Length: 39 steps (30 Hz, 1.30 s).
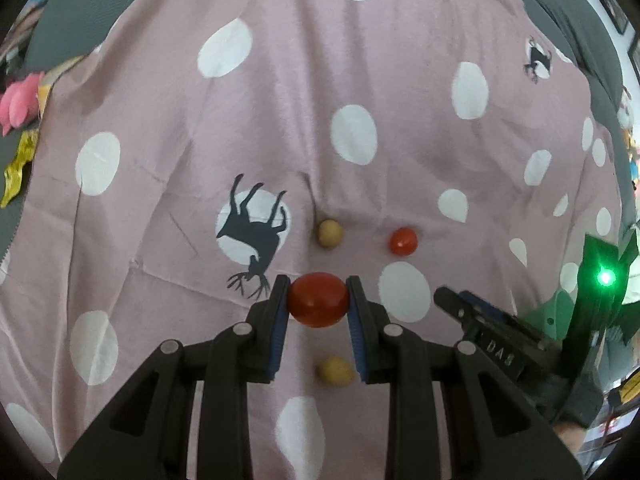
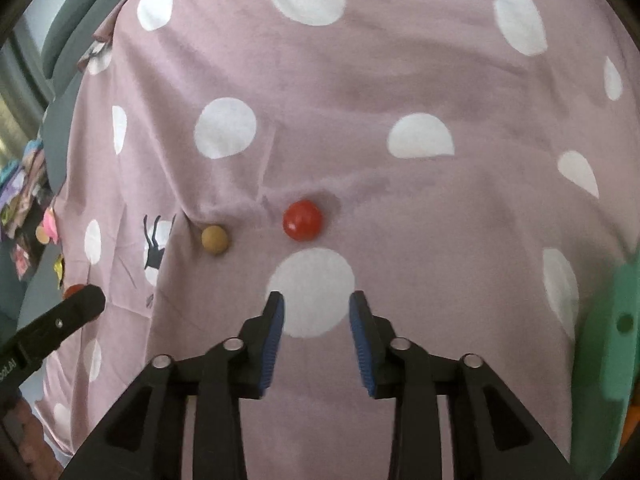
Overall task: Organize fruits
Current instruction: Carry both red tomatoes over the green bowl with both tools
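Two red fruits and two tan ones are counted — the large red fruit [image 1: 318, 300] is clamped in the left claw [image 1: 318, 304]; beyond it lie a tan ball [image 1: 330, 233] and a small red fruit [image 1: 403, 241], nearer it a second tan ball [image 1: 336, 372]. The right claw [image 2: 316, 312] is held apart, empty — "DAS" is read on it.

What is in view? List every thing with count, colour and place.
red fruit: 2; one clamped in left gripper, one lying on cloth
tan fruit: 2; one beside the deer print, one below the left gripper
cloth: 1, pink, white dots, under everything
pink toy: 1, left edge, off the cloth
left gripper: black, blue pads, shut
right gripper: black, blue pads, open, empty
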### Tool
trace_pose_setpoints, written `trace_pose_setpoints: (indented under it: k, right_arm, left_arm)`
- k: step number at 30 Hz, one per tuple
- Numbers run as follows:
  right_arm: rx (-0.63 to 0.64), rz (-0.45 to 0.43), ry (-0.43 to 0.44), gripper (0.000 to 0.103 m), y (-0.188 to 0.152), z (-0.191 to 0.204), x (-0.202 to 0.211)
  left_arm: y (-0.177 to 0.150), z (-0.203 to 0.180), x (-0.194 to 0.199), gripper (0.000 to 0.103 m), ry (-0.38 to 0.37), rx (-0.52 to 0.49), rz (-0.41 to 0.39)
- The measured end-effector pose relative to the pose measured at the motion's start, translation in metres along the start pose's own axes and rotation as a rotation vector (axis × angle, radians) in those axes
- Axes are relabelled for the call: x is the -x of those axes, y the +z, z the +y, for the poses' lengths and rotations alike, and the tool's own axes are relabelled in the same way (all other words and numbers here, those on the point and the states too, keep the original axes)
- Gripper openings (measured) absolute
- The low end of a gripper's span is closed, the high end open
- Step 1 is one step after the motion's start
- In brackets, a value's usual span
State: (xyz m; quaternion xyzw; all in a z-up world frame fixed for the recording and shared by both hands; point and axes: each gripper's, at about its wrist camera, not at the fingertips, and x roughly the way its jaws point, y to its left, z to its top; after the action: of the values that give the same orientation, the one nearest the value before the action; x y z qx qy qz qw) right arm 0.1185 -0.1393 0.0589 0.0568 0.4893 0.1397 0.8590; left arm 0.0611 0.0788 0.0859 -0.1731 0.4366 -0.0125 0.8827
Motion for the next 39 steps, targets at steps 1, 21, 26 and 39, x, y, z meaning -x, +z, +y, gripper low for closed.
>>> trace_pose_setpoints:
  k: [1, 21, 26, 39]
  right_arm:
    - [-0.009, 0.005, -0.006, 0.043, 0.005, 0.001, -0.005]
    - [-0.146, -0.014, -0.066, 0.033, 0.030, -0.006, -0.041]
    - [-0.206, -0.093, -0.094, 0.033, -0.012, -0.039, 0.043]
    - [-0.329, -0.362, -0.408, 0.033, -0.067, -0.128, 0.174]
  left_arm:
    - [0.001, 0.003, -0.001, 0.027, 0.006, 0.006, 0.005]
    - [-0.001, -0.008, -0.005, 0.027, -0.041, -0.023, 0.032]
    - [-0.009, -0.029, -0.004, 0.027, -0.078, -0.065, 0.039]
    - [-0.040, -0.113, 0.019, 0.027, -0.169, -0.259, 0.007]
